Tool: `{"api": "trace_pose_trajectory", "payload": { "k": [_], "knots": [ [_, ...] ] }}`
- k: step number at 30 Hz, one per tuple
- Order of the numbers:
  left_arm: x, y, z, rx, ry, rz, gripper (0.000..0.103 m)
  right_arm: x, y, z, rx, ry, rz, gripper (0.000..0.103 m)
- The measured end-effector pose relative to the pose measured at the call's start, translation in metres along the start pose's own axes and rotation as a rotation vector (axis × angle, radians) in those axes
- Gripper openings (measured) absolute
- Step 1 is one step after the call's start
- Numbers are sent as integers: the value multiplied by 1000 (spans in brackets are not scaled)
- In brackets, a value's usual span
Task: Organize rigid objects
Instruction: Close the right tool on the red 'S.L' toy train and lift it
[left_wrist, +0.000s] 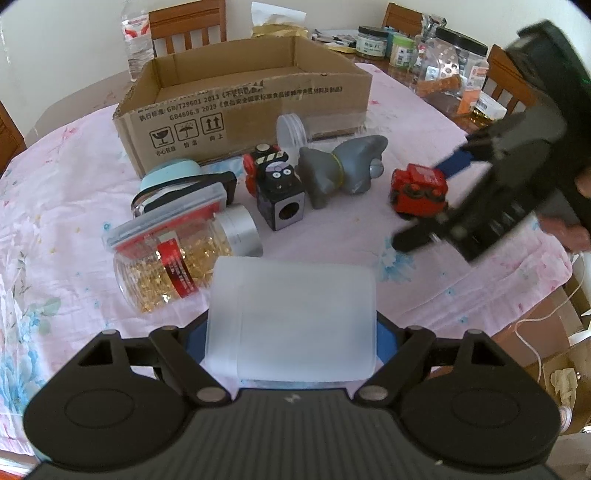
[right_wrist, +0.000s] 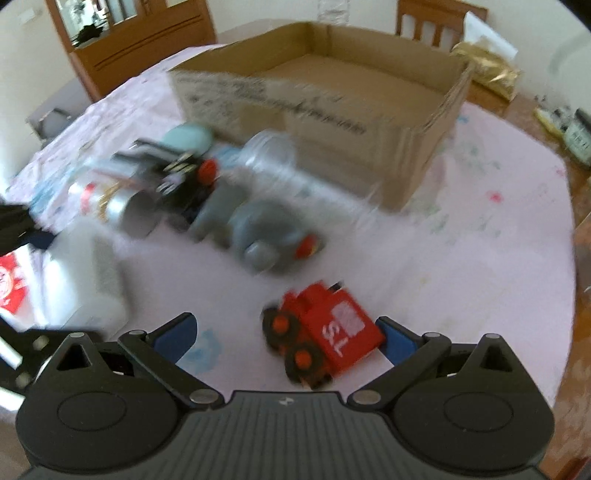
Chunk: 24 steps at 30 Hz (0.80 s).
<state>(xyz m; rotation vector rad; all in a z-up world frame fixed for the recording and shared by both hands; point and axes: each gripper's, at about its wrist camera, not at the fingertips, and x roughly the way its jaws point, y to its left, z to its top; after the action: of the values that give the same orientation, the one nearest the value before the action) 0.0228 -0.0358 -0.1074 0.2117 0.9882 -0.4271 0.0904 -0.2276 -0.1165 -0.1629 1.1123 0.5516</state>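
1. The left tongs (left_wrist: 291, 332) pinched a frosted white plastic container (left_wrist: 291, 317) by its two side walls, over the near edge of the surface (left_wrist: 461, 273), which wore a pink flowered cloth. Whether the container rested on the cloth or hung just above it could not be told.
2. The right tongs (right_wrist: 288, 334) stood spread around one red toy truck (right_wrist: 321, 339) near the right edge — one pad looked to be just beside its flat rear, the other well apart from the wheels.
3. Judged by look, the container was light, stiff and smooth, so likely slippery; the flat side walls were the sensible hold, and a hard squeeze might bow them.
4. The truck seemed hard plastic, light and blocky. Its flat body sides offered better purchase than the round wheels, which could roll it out of the grip.
5. One cardboard box (left_wrist: 243, 110) sat open toward the far edge — the probable destination.
6. Counted between the box and the near edge: one grey animal figure (left_wrist: 343, 170), one black cube toy (left_wrist: 280, 195), one jar of gold bits (left_wrist: 173, 273) on its side, one clear bottle (left_wrist: 291, 131) on its side against the box, one blue-capped item (left_wrist: 171, 175).
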Motion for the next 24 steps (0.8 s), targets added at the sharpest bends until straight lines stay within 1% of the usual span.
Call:
{"api": "trace_pose_trajectory", "payload": {
  "k": [1, 3, 5, 7, 8, 9, 11, 13, 14, 16, 18, 21, 24],
  "knots": [
    [1, 0, 0, 2, 5, 1, 84, -1, 5, -4, -5, 9, 15, 103],
    [1, -1, -2, 3, 11, 5, 84, -4, 14, -12, -28, 11, 6, 103],
    [2, -2, -3, 8, 14, 9, 84, -5, 20, -17, -40, -6, -36, 103],
    [2, -2, -3, 10, 15, 11, 84, -5, 23, -20, -62, -29, -104, 103],
    [2, -2, -3, 12, 14, 12, 84, -4, 23, -20, -73, -35, -127, 101],
    [2, -3, -3, 13, 13, 14, 84, -5, 22, -21, -78, -36, -140, 96],
    [3, -3, -2, 13, 12, 17, 84, -6, 18, -20, -69, -44, -137, 90],
    [3, -4, -1, 13, 11, 22, 84, -5, 16, -17, -63, -58, -144, 80],
    [4, -4, -1, 11, 10, 24, 84, -5, 16, -16, -64, -64, -152, 79],
    [3, -4, -1, 2, 6, 27, 84, -4, 16, -15, -62, -72, -160, 71],
    [2, -3, 0, -11, 0, 26, 85, -3, 15, -12, -49, -78, -157, 67],
    [1, -3, 2, -25, -10, 26, 85, 0, 15, -10, -32, -89, -161, 65],
    [0, -4, 5, -28, -20, 34, 86, 1, 15, -9, -25, -95, -165, 64]
  ]
}}
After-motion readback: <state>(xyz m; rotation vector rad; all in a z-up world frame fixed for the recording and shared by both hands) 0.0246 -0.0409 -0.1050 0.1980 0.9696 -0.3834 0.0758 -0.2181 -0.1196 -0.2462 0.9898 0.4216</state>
